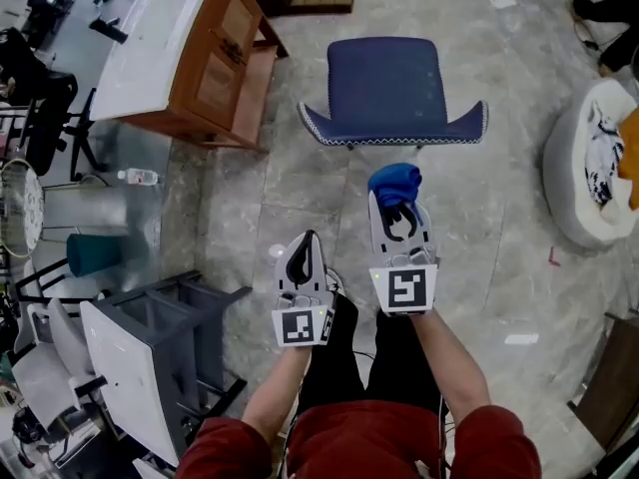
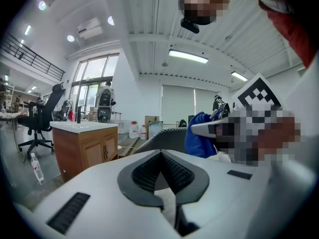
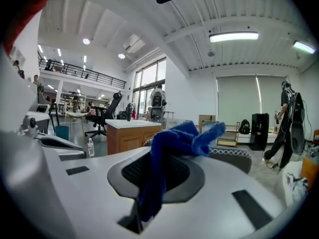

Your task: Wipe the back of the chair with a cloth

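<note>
A dark blue chair (image 1: 387, 86) with a white-stitched rim stands on the floor ahead of me, its back edge (image 3: 234, 158) nearest the grippers. My right gripper (image 1: 397, 206) is shut on a bunched blue cloth (image 1: 395, 182), which sticks out past its tip just short of the chair. In the right gripper view the blue cloth (image 3: 172, 151) hangs out between the jaws. My left gripper (image 1: 303, 258) is held lower and to the left, shut with nothing in it. In the left gripper view the cloth (image 2: 199, 133) and the chair (image 2: 164, 137) show beyond the jaws.
A wooden cabinet with a white top (image 1: 190, 48) stands left of the chair. A water bottle (image 1: 138, 177) lies on the floor near it. A grey rack (image 1: 160, 337) is at my left, a white round bed (image 1: 589, 168) at the right. A black office chair (image 3: 102, 116) stands farther off.
</note>
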`<state>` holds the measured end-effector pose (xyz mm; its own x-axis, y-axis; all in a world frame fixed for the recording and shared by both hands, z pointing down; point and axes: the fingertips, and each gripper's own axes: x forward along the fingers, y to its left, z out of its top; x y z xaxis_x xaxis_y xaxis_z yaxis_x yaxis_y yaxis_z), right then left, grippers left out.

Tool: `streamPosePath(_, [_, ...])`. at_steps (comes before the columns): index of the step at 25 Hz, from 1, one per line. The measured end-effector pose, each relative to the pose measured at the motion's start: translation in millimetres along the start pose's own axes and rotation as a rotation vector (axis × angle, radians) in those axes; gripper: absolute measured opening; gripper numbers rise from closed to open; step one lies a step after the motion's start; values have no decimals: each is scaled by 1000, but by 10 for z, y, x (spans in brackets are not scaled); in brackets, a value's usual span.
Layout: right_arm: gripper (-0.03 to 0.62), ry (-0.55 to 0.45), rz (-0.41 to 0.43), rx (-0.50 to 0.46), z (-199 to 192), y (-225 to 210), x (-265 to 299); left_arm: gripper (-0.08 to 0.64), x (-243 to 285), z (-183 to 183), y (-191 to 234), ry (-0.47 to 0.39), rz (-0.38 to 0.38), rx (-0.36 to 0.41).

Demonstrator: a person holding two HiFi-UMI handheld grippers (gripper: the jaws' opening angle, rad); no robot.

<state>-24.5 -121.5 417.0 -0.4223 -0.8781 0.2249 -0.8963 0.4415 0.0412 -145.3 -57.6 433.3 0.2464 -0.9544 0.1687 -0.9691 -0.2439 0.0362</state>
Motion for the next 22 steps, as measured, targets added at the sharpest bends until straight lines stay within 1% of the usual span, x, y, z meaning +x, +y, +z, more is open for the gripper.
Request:
streamPosePath(4, [55, -9, -2, 10, 223, -206, -502, 14, -148, 399, -431, -9, -51, -14])
streamPosePath(9, [55, 3, -25, 62, 507, -452, -1230, 12, -371, 860, -913, 4, -96, -42])
streamPosePath(12, [55, 14, -36, 48, 645, -626, -1615, 12, -444, 1141, -1173, -8, -112, -32])
streamPosePath(14, [55, 21, -43, 49, 731, -720, -1826, 14, -489, 1356, -1268, -30, -115, -18])
streamPosePath(17, [55, 2, -54, 8, 898, -866, -2057, 14, -537, 1681, -1360, -73, -115, 6])
streamPosePath(20, [55, -33, -72, 22, 1173, -962, -2174, 14, -571, 1977, -1389, -115, -130, 39])
streamPosePath(22, [55, -58, -89, 28, 1352, -977, -2218, 13, -615, 2118, -1378, -107, -147, 70])
